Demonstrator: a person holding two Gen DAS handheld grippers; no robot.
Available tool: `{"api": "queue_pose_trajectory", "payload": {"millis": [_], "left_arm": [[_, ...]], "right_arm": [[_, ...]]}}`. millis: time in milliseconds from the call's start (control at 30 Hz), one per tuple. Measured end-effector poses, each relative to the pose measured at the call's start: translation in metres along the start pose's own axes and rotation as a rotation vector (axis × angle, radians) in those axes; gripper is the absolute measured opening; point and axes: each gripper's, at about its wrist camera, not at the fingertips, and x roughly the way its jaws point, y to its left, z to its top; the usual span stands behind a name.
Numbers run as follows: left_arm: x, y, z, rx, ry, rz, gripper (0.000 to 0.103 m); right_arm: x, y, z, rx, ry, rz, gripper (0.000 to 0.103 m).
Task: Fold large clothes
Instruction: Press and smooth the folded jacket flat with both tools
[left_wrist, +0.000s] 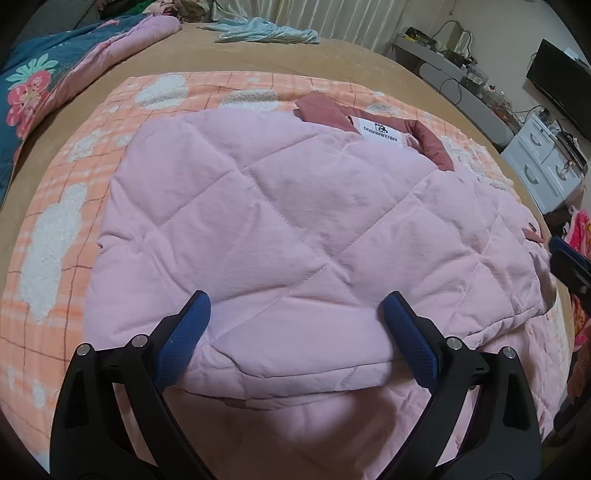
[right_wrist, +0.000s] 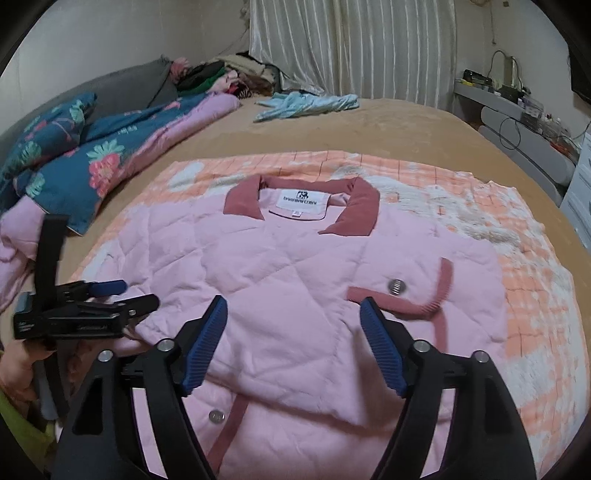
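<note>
A pink quilted jacket (left_wrist: 280, 229) lies on the bed with one side folded over its middle. Its dusty-rose collar (right_wrist: 243, 201) and white label (right_wrist: 301, 203) face away from me, and a cuff with a metal snap (right_wrist: 396, 286) lies across the front. My left gripper (left_wrist: 297, 306) is open above the near left fold, with its blue pads (left_wrist: 188, 332) on either side of the fabric and not pressing it. A hand holds it at the left of the right wrist view (right_wrist: 136, 293). My right gripper (right_wrist: 294, 308) is open over the jacket's lower middle, with nothing between its fingers.
An orange plaid blanket (right_wrist: 524, 295) lies under the jacket on a tan bed cover (right_wrist: 369, 125). A blue floral quilt (right_wrist: 74, 162) is bunched at the left and a light blue garment (right_wrist: 306, 103) lies at the far end. Drawers and a cluttered shelf (left_wrist: 546, 166) stand to the right.
</note>
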Motion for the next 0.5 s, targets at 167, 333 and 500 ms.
{"api": "queue_pose_trajectory", "payload": {"millis": [167,333,500], "left_arm": [[0.0,-0.001,0.0,0.001,0.001,0.001,0.089],[-0.001,-0.002,-0.001,0.008,0.0,0.008,0.089],[-0.007,-0.006,0.001,0.016,0.003,0.025,0.089]], "right_arm": [[0.046,-0.004,-0.008,0.02,0.145,-0.052,0.076],[0.066,-0.01,-0.019,0.039,0.163,-0.057,0.08],[0.068,-0.012,-0.025,0.049,0.136,-0.06,0.08]]}}
